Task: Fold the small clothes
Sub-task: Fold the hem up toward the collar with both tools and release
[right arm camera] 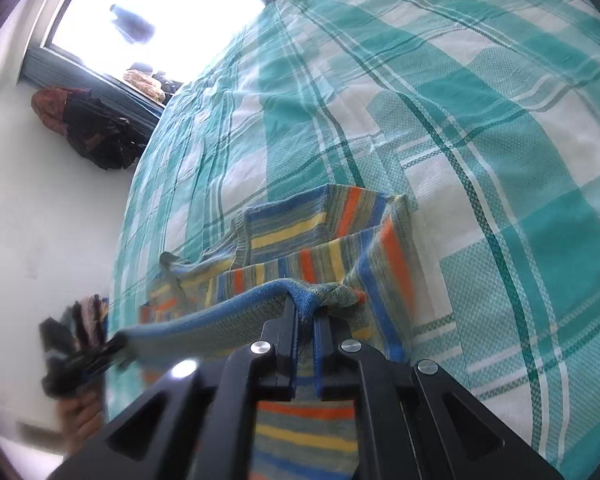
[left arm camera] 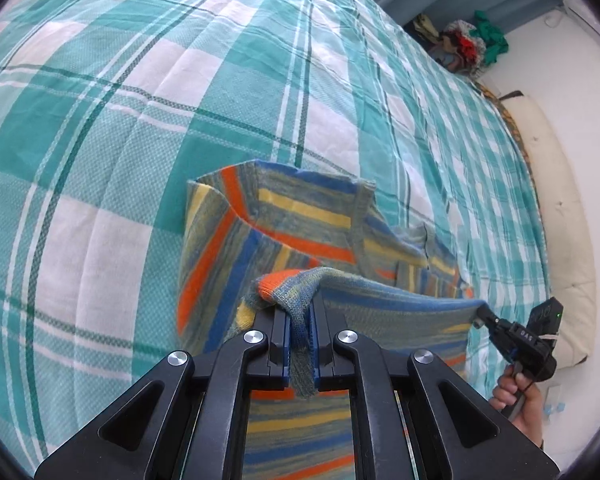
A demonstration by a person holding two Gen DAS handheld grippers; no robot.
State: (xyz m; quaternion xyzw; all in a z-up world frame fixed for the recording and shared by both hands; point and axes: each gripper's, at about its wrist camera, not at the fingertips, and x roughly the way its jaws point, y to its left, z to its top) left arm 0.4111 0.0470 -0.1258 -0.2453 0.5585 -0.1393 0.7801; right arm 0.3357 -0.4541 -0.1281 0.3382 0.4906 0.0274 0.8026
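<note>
Above the checked bed (left arm camera: 100,120), both tools, left tool (left arm camera: 300,316) and right tool (right arm camera: 307,312), pinch a soft, limp striped sweater's (left arm camera: 300,216) hem corners, stretching it between them.

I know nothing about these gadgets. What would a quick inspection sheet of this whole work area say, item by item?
Surface: bed under a green and white checked bedspread, lightly creased.
Job's things: one striped knit garment, far part lying on the bed, near edge lifted and stretched between the two grippers.
Clutter: pile of clothes at the bed's far end; dark clothes heap below the window.
Grippers: left gripper shut on the garment's edge; right gripper shut on the same edge.
Cables: nothing seen.
Surroundings: bright window, white wall, cream mattress edge.
</note>
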